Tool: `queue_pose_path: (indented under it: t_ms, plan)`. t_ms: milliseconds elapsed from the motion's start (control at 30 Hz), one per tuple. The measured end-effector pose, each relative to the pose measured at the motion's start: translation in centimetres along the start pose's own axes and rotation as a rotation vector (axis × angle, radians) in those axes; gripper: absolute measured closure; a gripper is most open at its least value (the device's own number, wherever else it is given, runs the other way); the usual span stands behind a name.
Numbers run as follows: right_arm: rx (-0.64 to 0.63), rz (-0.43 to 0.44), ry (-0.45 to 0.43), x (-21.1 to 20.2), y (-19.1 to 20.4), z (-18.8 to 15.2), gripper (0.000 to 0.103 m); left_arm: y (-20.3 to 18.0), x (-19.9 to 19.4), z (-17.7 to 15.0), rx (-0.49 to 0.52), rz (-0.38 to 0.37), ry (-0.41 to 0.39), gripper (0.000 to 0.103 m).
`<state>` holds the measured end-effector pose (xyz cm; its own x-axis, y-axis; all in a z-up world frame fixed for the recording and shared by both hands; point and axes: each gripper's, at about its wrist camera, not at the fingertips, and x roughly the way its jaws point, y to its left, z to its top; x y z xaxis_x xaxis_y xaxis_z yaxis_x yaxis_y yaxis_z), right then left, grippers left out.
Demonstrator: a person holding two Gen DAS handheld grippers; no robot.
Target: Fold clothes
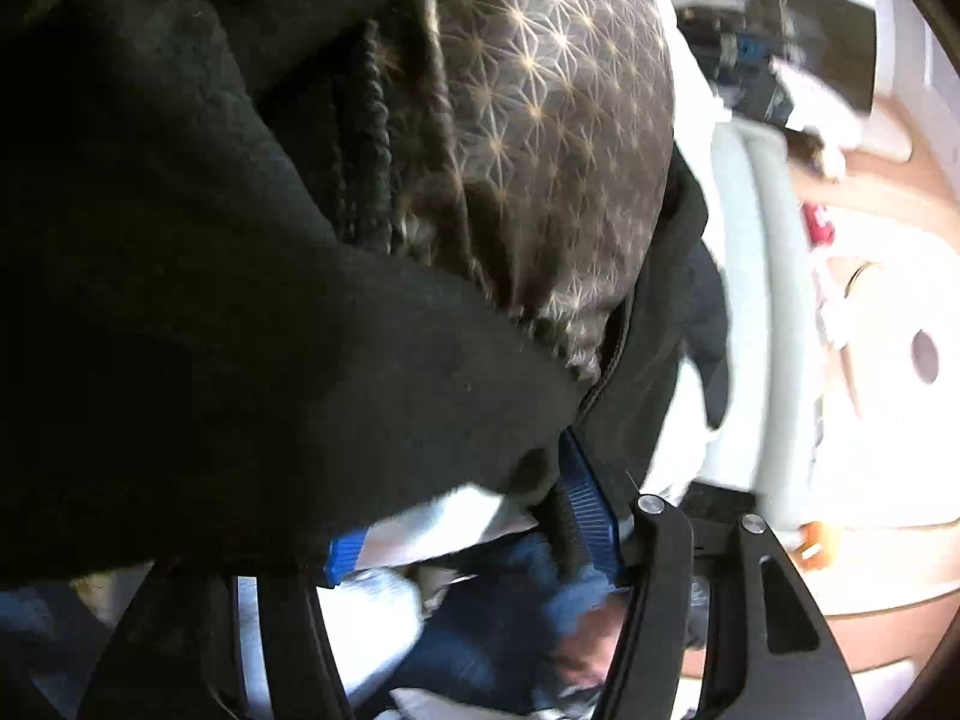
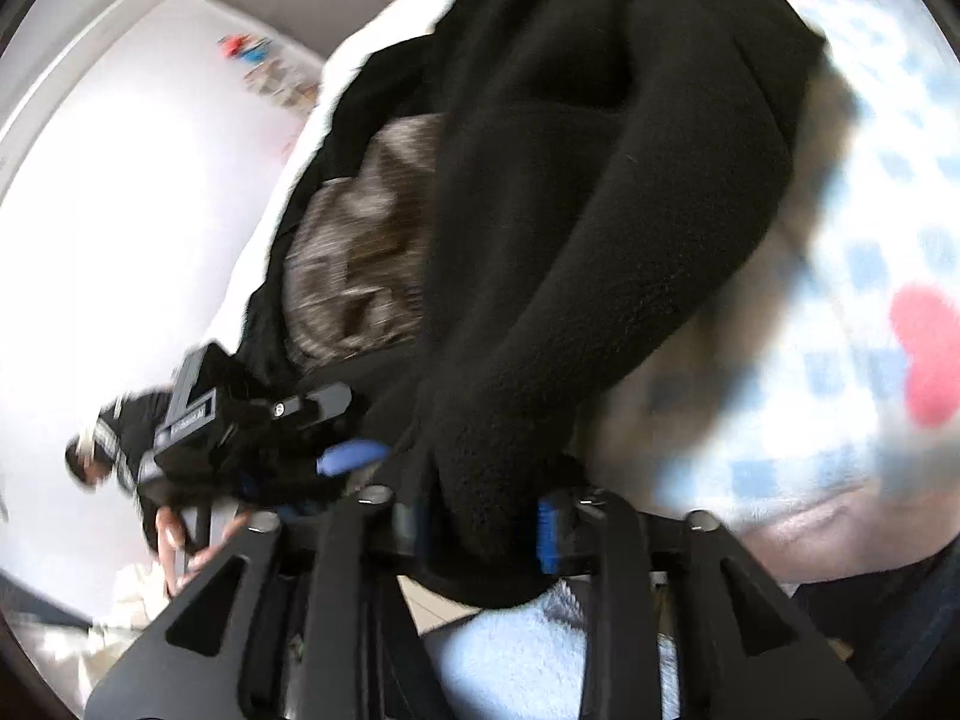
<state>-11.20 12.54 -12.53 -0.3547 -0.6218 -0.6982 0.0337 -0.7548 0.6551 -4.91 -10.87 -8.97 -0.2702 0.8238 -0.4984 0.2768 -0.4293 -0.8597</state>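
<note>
A black fleece jacket (image 1: 240,300) with a brown star-patterned lining (image 1: 558,120) fills most of the left wrist view. My left gripper (image 1: 462,510) stands open under its hem. The fleece drapes over the left blue pad (image 1: 345,552), and the right pad (image 1: 591,510) is bare. In the right wrist view a thick fold of the same jacket (image 2: 570,240) runs down between the blue pads (image 2: 549,534) of my right gripper (image 2: 480,528), which is shut on it. One blue fingertip (image 2: 351,457) of the left gripper shows at the left, beside the jacket.
A blue-and-white checked cloth (image 2: 870,210) with a red shape lies at the right. A pale blue fluffy cloth (image 2: 510,648) lies below the right gripper. White bedding (image 1: 750,300) and a wooden floor (image 1: 888,606) are at the right of the left view. Jeans (image 1: 492,618) show below.
</note>
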Motion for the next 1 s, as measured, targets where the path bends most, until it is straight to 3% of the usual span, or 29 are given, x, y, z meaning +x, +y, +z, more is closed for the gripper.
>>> queue_pose_path:
  t_ms: [167,267,333,400,467,500,533,567,633,733,900,1000]
  plan:
    - [-0.003,0.009,-0.033,-0.9,0.6,-0.2,0.062,-1.6,-2.5,-1.1,0.072,-0.196,-0.094,0.043]
    - [-0.024,0.01,-0.092,-2.0,1.7,-0.1,0.062,-2.9,-3.4,-1.5,0.136,-0.236,-0.137,0.042]
    - [-0.047,0.02,-0.119,-2.5,2.5,0.1,0.054,-2.3,-3.9,-0.6,0.14,-0.173,-0.131,0.037]
    - [-0.066,0.004,-0.127,-2.2,2.9,0.4,0.048,-1.1,-3.5,0.7,0.128,-0.019,-0.118,0.035]
    - [-0.023,-0.006,-0.105,-1.0,2.0,1.0,0.045,-0.2,-2.9,1.4,0.118,0.076,-0.115,0.052]
    - [-0.002,-0.011,-0.094,-0.4,1.6,1.2,0.047,0.2,-3.1,1.4,0.115,0.09,-0.12,0.059]
    - [0.012,-0.014,-0.066,0.3,1.2,1.4,0.07,0.1,-3.5,1.2,0.132,0.11,-0.126,0.073]
    - [0.013,-0.014,-0.009,1.2,0.9,1.2,0.078,-0.1,-3.8,0.8,0.145,0.131,-0.126,0.083]
    - [-0.018,-0.022,0.013,1.2,1.3,0.9,0.084,-0.4,-4.3,-0.1,0.139,0.151,-0.114,0.087]
    - [-0.058,-0.02,-0.019,-0.6,2.6,0.3,0.088,-0.7,-6.1,-1.3,0.119,0.136,-0.095,0.089]
    - [-0.128,0.027,-0.08,-4.5,5.6,-0.5,0.09,-4.6,-7.4,-4.5,0.286,0.215,-0.111,0.089]
    - [-0.09,0.027,-0.034,-3.5,4.4,-0.7,0.09,-1.7,-8.8,-1.9,0.24,0.282,-0.025,0.088]
